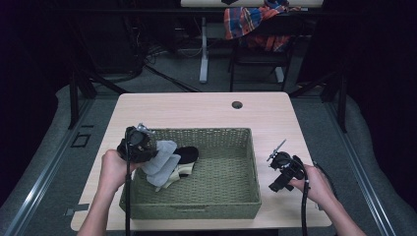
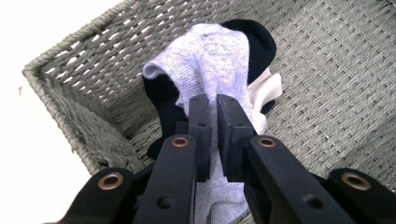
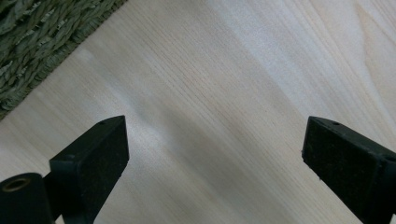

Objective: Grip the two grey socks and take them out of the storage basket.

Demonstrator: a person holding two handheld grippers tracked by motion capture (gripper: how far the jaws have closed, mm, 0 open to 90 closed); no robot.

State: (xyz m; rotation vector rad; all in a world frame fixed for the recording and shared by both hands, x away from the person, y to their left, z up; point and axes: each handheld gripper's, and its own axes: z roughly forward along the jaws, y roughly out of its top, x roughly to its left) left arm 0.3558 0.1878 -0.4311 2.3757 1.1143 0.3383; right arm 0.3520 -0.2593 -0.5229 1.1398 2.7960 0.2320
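I have my left gripper (image 2: 211,140) clenched on the grey sock (image 2: 215,60) at the wicker basket's (image 1: 231,204) left end, above the black sock (image 1: 187,154) and white sock (image 2: 271,88) still inside, while my right gripper (image 3: 215,158) hangs released beside the basket, so emptying seems barely begun.

I see a grey sock (image 2: 210,60) pinched between the jaws of my left hand-held gripper (image 2: 211,105), hanging over the left end of the woven green basket (image 1: 246,196). Beneath it in the basket lie a black sock (image 2: 254,39) and a white sock (image 2: 268,88), bunched together and touching. The basket sits on the counter (image 1: 196,110), near its front edge.
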